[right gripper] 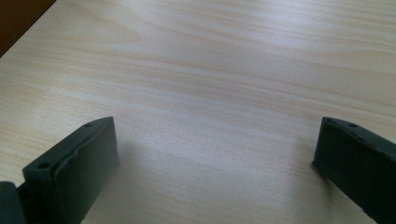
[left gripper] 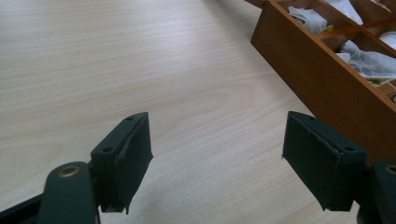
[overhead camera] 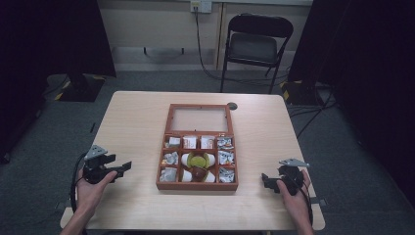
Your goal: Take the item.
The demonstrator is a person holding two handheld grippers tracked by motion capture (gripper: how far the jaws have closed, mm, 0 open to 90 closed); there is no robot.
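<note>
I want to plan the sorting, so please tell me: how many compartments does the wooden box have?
9, in a three-by-three grid in the wooden box: three in the far row beside the open lid, three in the middle row, three in the near row. Contents partly cover the centre dividers.

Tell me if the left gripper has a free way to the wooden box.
Probably yes. The left gripper stands open, nothing between its jaws, and bare table lies between it and the wooden box, whose lid lies open at the back. Nothing stands in the path.
</note>
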